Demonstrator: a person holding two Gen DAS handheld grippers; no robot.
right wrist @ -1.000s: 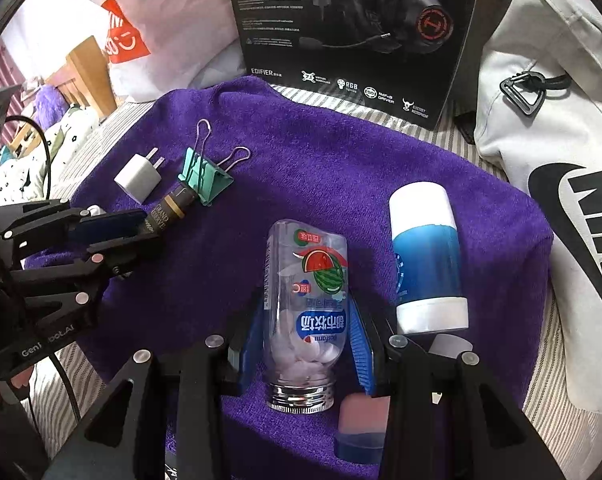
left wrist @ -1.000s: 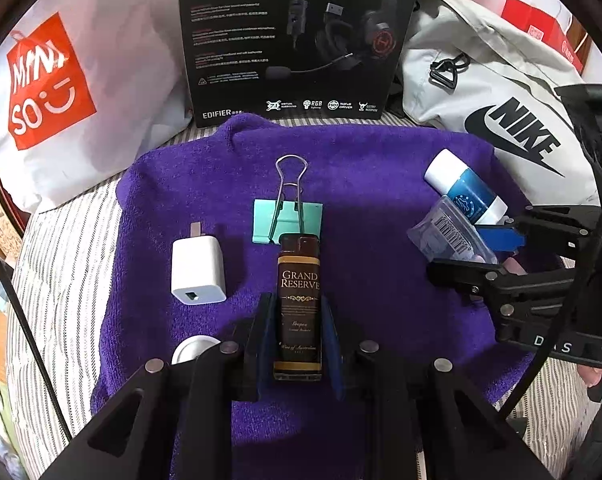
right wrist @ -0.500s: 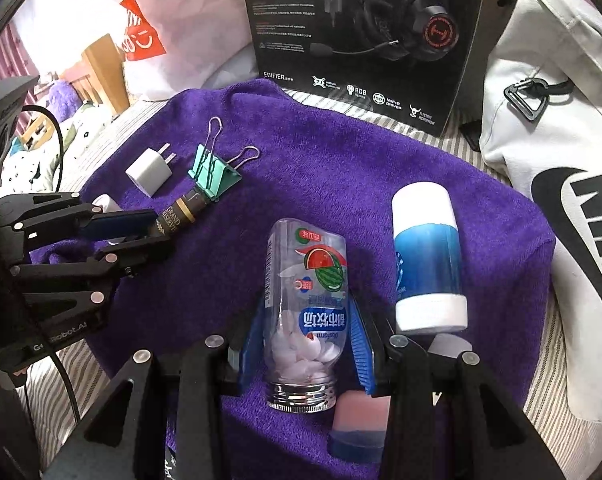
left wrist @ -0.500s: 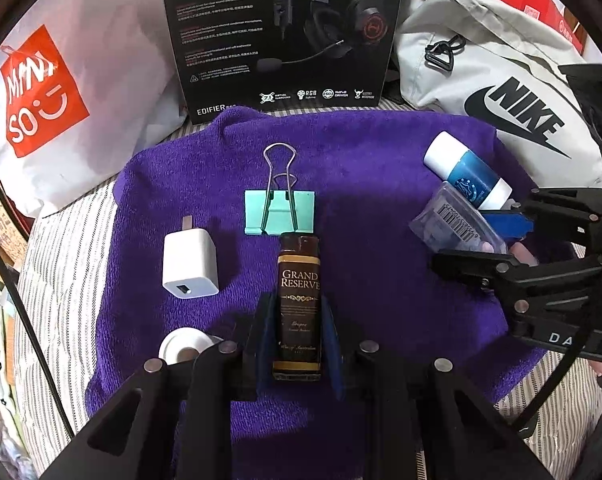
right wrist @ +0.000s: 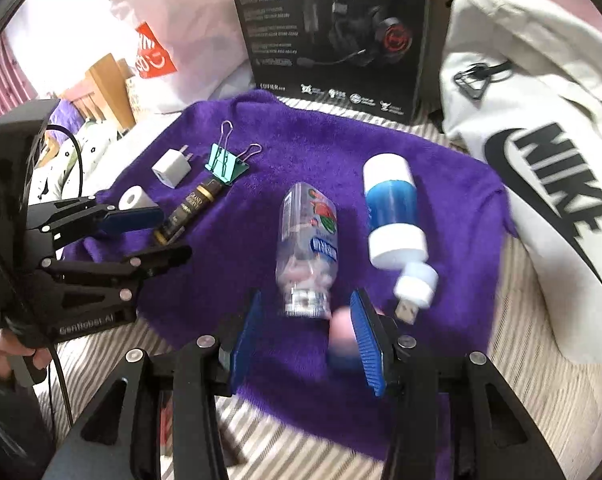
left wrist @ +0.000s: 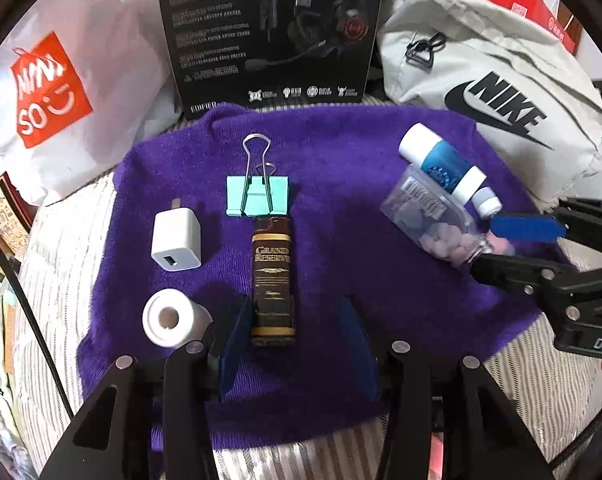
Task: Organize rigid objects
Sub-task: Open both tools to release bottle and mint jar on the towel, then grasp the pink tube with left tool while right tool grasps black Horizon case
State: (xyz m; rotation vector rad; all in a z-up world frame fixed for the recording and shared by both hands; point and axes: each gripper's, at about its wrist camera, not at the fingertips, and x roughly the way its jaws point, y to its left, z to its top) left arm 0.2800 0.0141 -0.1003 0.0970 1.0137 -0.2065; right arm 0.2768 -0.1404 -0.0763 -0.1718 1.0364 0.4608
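both jaws stand wide open, holding nothing. the left gripper (left wrist: 297,332) straddles the "grand reserve" bottle (left wrist: 272,276) lying on the purple towel (left wrist: 341,168); the right gripper (right wrist: 305,340) frames the candy bottle (right wrist: 307,248). each should back straight off without nudging. readable behind: "edifier", "nike", "miniso".

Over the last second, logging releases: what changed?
Both tongs opened and let go: the left tongs released the Grand Reserve bottle, the right tongs the candy bottle. Both bottles lie on the purple towel. Binder clip and charger stayed.
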